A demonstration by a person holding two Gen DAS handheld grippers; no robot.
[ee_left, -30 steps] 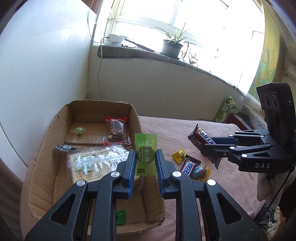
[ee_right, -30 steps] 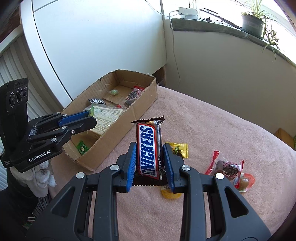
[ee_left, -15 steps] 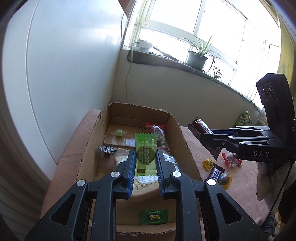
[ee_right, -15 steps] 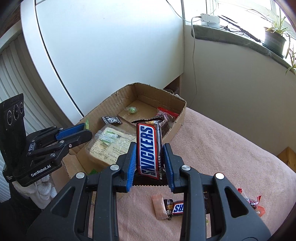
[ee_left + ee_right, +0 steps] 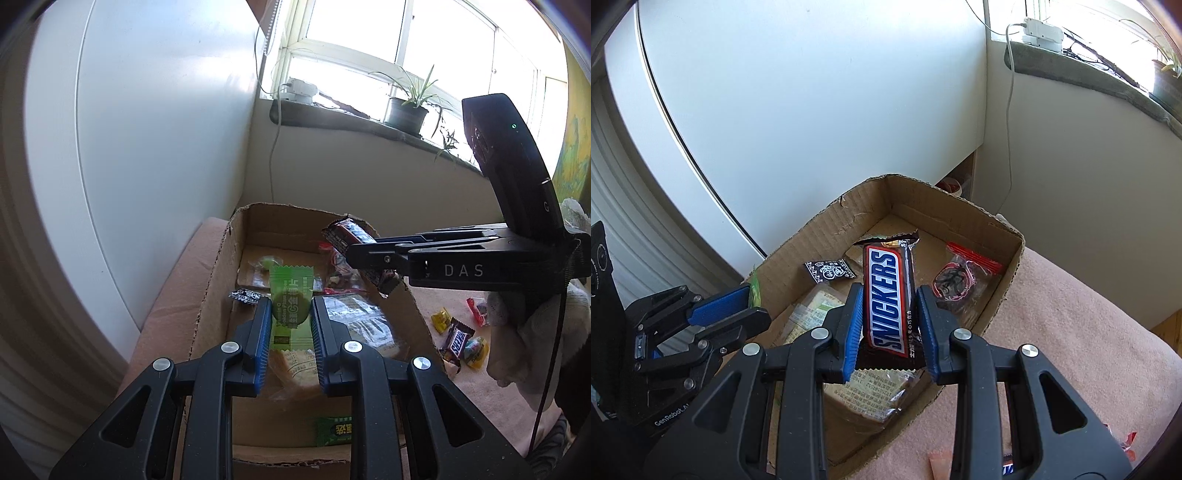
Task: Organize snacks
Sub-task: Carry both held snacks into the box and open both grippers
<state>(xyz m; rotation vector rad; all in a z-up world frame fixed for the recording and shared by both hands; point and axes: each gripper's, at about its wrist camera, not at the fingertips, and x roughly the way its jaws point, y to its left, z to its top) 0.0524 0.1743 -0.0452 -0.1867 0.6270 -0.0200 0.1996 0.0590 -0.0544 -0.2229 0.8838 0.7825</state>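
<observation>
The left gripper (image 5: 289, 334) was clamped on the green plum candy (image 5: 291, 308), gripped across its middle and held above the cardboard box (image 5: 212, 295). That little sachet looked light and crinkly, soft at its serrated ends, so the firm centre was the sensible place to pinch. The right gripper (image 5: 889, 325) was closed on the Snickers bar (image 5: 889, 295), upright between the blue pads, also over the box. The bar seemed stiffer and heavier, with a slick wrapper that could slide if the squeeze loosened. Below, the bread packet (image 5: 871, 387) filled much of the box floor, with the red-sealed bag (image 5: 956, 277) and the black sachet (image 5: 829, 271) farther back. Open floor looked scarce, and the torn box walls stood close on both sides. More sweets (image 5: 458, 339) lay out on the pink cloth (image 5: 1071, 332).
</observation>
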